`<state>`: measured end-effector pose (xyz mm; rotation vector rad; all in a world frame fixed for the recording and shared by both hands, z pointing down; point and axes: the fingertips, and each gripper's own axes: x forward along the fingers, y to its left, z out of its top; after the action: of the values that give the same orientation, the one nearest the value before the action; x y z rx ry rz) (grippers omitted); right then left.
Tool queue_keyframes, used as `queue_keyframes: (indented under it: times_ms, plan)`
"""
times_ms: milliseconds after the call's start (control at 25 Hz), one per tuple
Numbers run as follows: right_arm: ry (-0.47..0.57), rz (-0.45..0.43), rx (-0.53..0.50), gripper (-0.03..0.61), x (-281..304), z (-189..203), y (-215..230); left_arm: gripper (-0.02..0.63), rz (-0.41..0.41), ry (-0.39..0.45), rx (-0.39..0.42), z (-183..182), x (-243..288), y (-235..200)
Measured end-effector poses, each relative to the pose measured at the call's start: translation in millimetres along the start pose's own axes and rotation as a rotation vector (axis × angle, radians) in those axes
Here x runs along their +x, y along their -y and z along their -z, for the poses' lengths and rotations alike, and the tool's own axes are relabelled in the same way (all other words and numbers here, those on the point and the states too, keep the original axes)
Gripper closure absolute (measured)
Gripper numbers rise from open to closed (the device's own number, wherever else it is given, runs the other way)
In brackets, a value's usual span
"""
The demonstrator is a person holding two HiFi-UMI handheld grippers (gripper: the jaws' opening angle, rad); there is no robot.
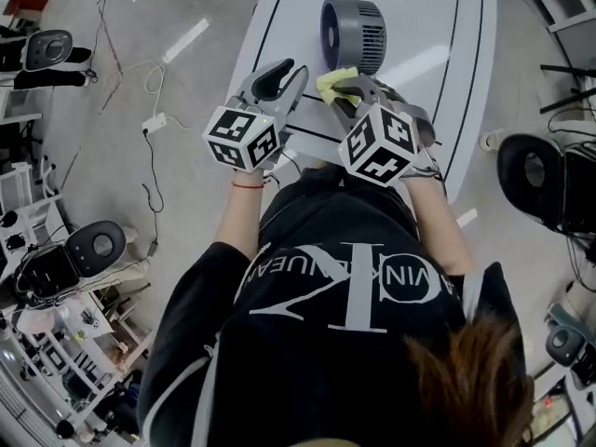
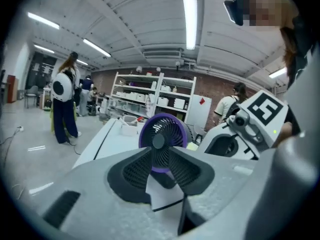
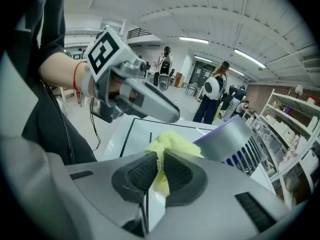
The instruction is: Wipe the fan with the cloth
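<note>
a long white table with black lines [image 1: 466,82] runs away from the person, and on it stands the small grey round fan with a purple front rim [image 1: 354,33], ahead of both grippers

the left gripper [image 1: 284,74] hangs at the left of the fan and a little apart from it. its jaws stand somewhat apart and nothing is between them. in the left gripper view the purple front grille [image 2: 162,134] faces this gripper directly, so the axis of the fan seems to lie across the table, front to the left side

the right gripper [image 1: 349,91] is the nearer one. its jaws are closed on the soft yellow cloth [image 1: 333,80], which sticks out past the pads as a crumpled bunch [image 3: 172,144]. in the right gripper view the slotted grey housing [image 3: 235,139] is just beyond the cloth, up and to the right of the fingers. if the cloth already touches the housing i cannot tell

so my judgement is that the wipe begins on the grey side shell, with a short push of the right gripper forward and a little right, while the empty left one is placed well to steady the fan from its front
</note>
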<state>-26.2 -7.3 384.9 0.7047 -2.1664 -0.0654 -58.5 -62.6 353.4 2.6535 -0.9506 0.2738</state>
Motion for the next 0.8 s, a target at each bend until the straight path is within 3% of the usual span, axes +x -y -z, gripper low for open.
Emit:
queue_keyframes:
  times_ms: [160, 400, 600, 800]
  plan:
    - [0.027, -0.015, 0.087, 0.548, -17.0, 4.4, -6.9, 0.518, 0.141, -0.119, 0.100, 25.4, 16.9, 19.4]
    - [-0.034, 0.026, 0.213, 0.548, -40.3, 35.7, -16.5, 0.524, 0.329, -0.285, 0.307, 71.1, 28.2, 53.6]
    - [-0.068, 0.055, 0.343, 0.548, -53.3, 66.8, -18.0, 0.485, 0.315, -0.330, 0.343, 94.1, 52.5, 65.7]
    - [-0.087, 0.078, 0.410, 0.548, -63.8, 78.6, -22.8, 0.549, 0.239, -0.351, 0.470, 110.4, 67.8, 71.1]
